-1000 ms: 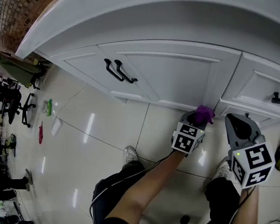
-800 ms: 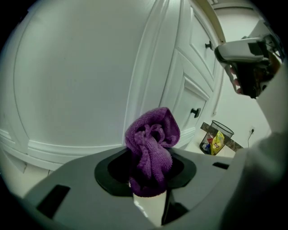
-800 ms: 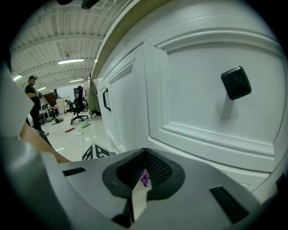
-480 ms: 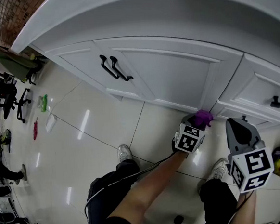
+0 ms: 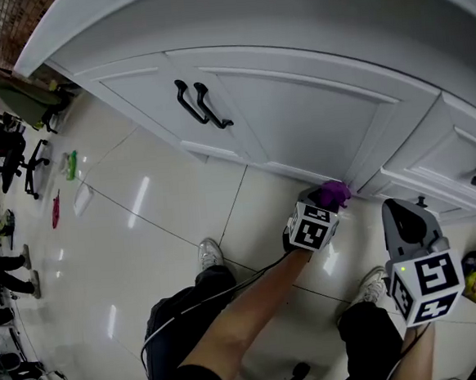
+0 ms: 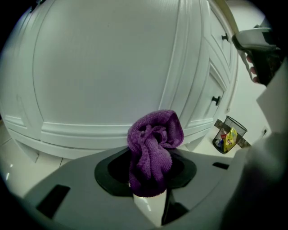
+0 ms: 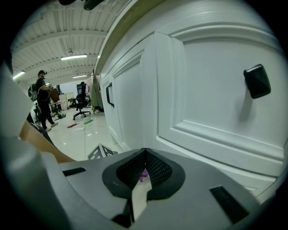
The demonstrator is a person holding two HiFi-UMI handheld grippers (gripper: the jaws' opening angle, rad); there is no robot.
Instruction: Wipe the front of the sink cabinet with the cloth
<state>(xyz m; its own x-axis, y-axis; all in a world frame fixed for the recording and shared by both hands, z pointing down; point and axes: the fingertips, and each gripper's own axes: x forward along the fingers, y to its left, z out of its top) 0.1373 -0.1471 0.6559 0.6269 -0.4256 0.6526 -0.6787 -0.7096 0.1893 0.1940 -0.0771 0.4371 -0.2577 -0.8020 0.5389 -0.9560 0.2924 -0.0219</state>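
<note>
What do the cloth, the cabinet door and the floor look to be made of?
Cloth: purple microfibre or terry, judging by its nubby looped pile. Cabinet door: probably painted wood or MDF, smooth white satin with moulded panel edges. Floor: glossy pale tile, with grout lines and lamp reflections.

— How is the light?
— Bright and even. Strip lights [image 7: 74, 57] glow on the ceiling in the right gripper view; pale streaks of glare lie on the glossy floor tiles [image 5: 140, 202] in the head view.
— And the picture quality?
— Heavy fisheye: the cabinet front [image 5: 298, 115] bows, and both gripper views darken to black at the corners. The purple cloth [image 6: 153, 146] is sharp; shadows are soft.
</note>
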